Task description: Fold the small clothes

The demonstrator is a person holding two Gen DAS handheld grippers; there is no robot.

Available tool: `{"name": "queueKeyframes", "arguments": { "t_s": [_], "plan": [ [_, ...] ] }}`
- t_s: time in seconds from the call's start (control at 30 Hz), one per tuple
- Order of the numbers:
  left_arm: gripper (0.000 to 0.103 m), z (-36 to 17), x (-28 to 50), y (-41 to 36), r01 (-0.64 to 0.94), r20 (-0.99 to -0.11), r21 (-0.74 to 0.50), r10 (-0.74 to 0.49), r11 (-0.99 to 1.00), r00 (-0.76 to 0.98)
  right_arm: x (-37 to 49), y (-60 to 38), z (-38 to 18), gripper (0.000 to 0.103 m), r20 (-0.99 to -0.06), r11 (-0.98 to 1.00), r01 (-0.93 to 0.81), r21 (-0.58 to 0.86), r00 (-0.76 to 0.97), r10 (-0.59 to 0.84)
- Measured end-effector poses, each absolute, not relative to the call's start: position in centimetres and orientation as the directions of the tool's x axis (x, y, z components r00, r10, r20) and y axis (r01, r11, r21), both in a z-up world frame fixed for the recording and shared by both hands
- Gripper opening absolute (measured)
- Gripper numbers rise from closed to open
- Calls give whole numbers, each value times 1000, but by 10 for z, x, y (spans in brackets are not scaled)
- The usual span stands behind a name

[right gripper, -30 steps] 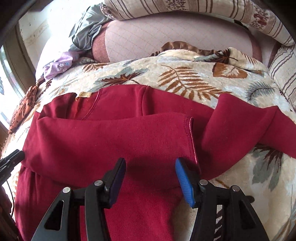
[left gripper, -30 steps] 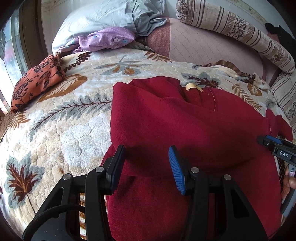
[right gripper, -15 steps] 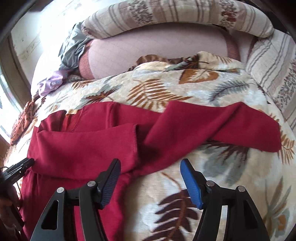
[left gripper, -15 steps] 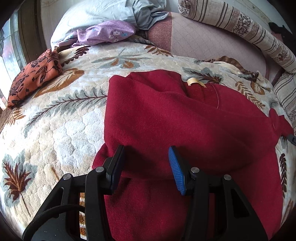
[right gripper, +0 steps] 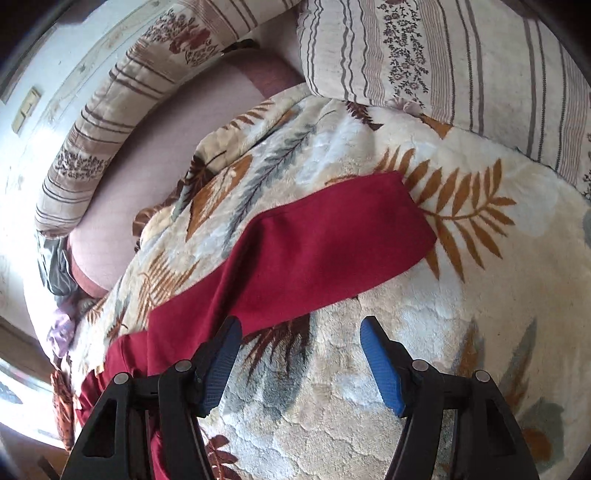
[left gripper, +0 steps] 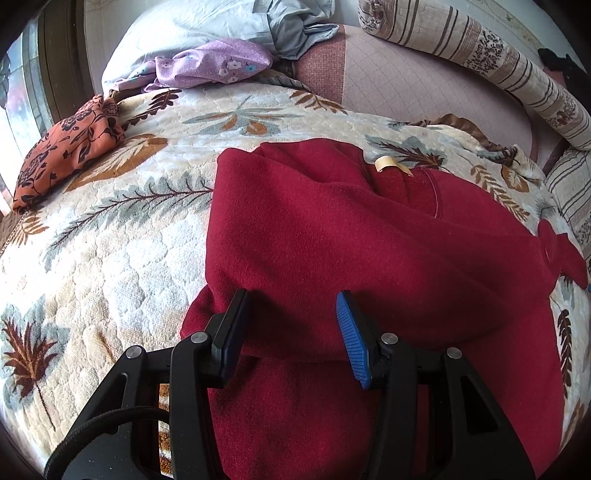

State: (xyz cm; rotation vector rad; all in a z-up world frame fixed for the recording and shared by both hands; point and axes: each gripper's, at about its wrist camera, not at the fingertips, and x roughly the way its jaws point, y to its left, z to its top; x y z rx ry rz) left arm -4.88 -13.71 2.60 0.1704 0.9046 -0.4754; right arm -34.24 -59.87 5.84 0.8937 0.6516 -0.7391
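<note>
Both grippers are standing apart for me: my left gripper (left gripper: 293, 326) is hovering over the folded red garment (left gripper: 369, 266) lying on the leaf-patterned blanket (left gripper: 110, 266), while my right gripper (right gripper: 301, 354), jaws just widened and gripping nothing, is facing the outstretched sleeve (right gripper: 325, 251).

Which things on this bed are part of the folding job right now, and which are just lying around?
Part of the job:
- red sweater, its sleeve spread out on the leaf blanket
- left gripper and right gripper, both open

Lying about:
- orange floral cloth
- purple floral garment
- grey garment
- striped bolster
</note>
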Motion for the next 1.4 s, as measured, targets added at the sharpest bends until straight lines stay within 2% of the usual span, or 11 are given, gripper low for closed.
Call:
{"name": "queueKeyframes", "arguments": {
  "t_s": [0.23, 0.47, 0.53, 0.6, 0.7, 0.93, 1.07, 1.13, 1.27, 1.4],
  "plan": [
    [48, 25, -48, -137, 467, -787, -50, -323, 883, 526, -285, -627, 81, 64, -742, 446, 763, 467, 613, -271],
    [48, 22, -46, -140, 480, -787, -46, -328, 876, 523, -234, -674, 48, 64, -858, 345, 842, 413, 488, -163],
    [48, 21, -45, -141, 481, -787, -44, -327, 875, 523, -232, -681, 33, 53, -870, 319, 855, 410, 471, -146],
    [48, 21, -44, -141, 482, -787, -43, -327, 875, 524, -235, -681, 34, 21, -866, 330, 868, 371, 451, -214],
    [48, 22, -44, -141, 481, -787, -44, -327, 876, 524, -243, -681, 35, 11, -852, 374, 850, 372, 472, -226],
    [48, 24, -45, -138, 474, -787, -63, -336, 878, 518, -300, -644, 101, 9, -720, 487, 760, 431, 614, -323],
    [48, 26, -46, -135, 463, -787, -83, -343, 883, 513, -343, -607, 140, 8, -636, 545, 728, 416, 661, -397],
    [48, 27, -48, -135, 461, -787, -91, -348, 883, 510, -362, -592, 136, 8, -649, 544, 745, 386, 639, -413],
    [48, 31, -50, -130, 458, -782, -113, -363, 882, 506, -371, -590, 90, 7, -757, 497, 795, 347, 551, -352],
    [48, 38, -49, -120, 445, -773, -131, -372, 886, 514, -371, -589, 89, 6, -745, 491, 793, 361, 562, -359]
  ]
}}
